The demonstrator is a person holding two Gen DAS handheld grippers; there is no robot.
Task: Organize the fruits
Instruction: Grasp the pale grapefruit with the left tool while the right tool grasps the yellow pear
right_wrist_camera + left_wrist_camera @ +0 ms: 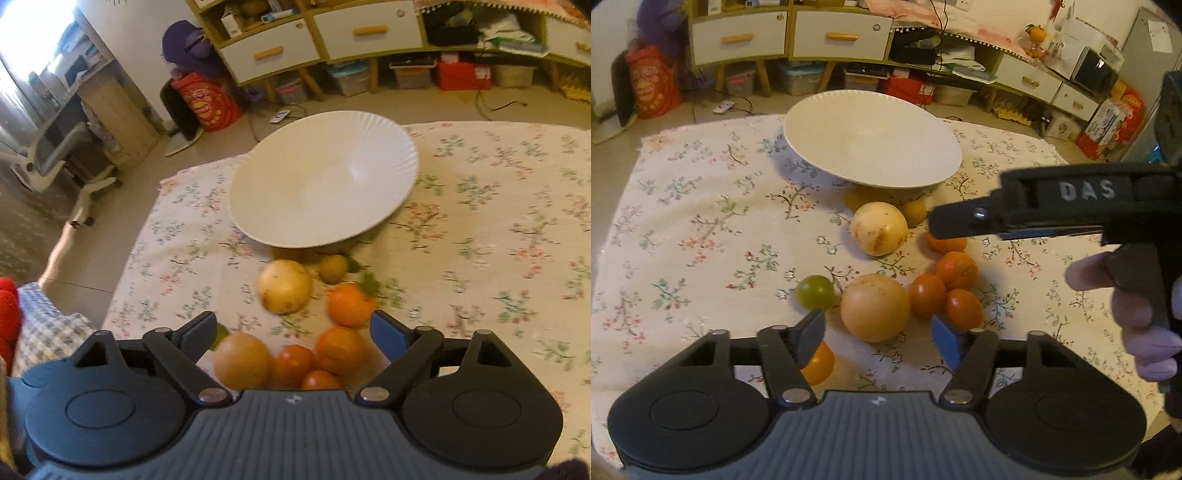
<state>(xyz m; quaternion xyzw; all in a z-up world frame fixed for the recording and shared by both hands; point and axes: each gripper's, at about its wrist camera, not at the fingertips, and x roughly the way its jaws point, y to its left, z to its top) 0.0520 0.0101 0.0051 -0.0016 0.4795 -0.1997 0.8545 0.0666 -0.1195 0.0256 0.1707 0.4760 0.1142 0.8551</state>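
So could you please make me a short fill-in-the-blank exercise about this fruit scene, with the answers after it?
1. The white plate holds ____ fruit.
2. The cloth under the fruit has a ____ pattern.
3. The only green fruit lies left of the big ____ round fruit.
4. Nothing is gripped between the left tongs; they are ____.

Answers: no; floral; yellow-orange; open
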